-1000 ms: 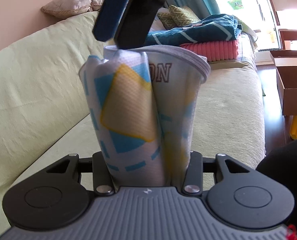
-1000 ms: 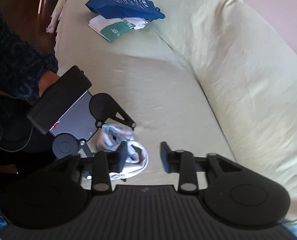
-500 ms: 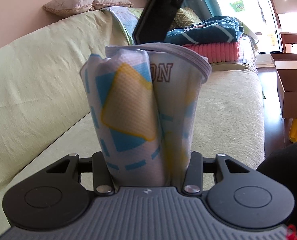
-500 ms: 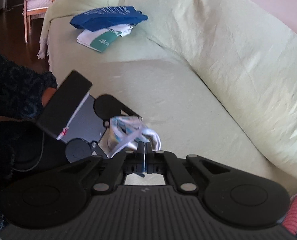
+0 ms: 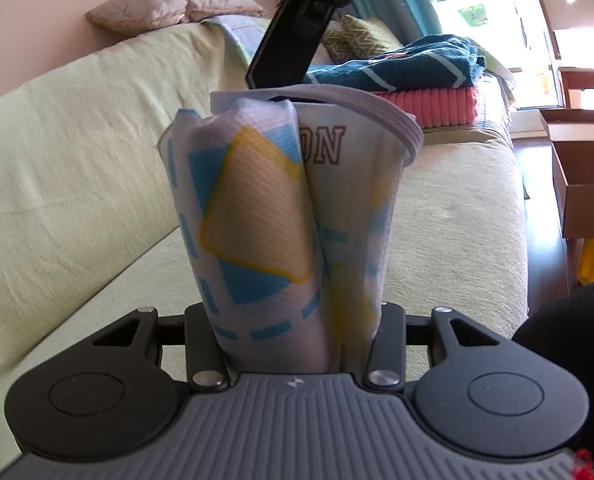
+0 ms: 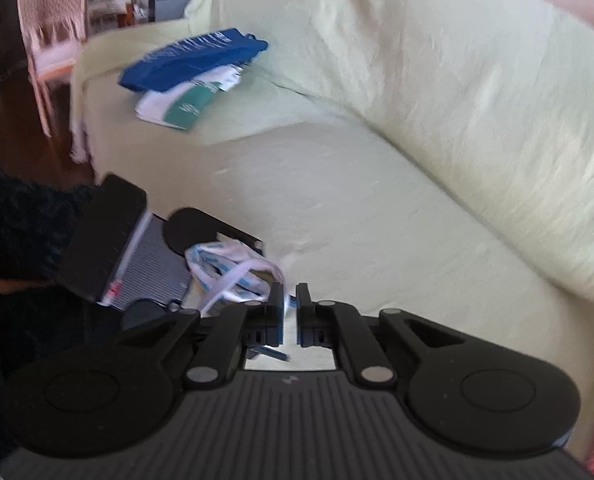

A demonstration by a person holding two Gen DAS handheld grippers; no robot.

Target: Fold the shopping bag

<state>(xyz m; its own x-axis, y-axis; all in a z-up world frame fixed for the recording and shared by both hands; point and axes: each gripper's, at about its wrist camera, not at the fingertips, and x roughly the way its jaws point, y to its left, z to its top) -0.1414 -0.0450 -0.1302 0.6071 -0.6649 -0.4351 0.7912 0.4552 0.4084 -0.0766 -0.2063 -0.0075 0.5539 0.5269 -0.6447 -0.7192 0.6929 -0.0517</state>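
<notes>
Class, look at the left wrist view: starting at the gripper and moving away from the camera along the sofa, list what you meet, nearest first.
left gripper → rolled shopping bag → pink knitted blanket → teal striped blanket on top of it → bright window.
</notes>
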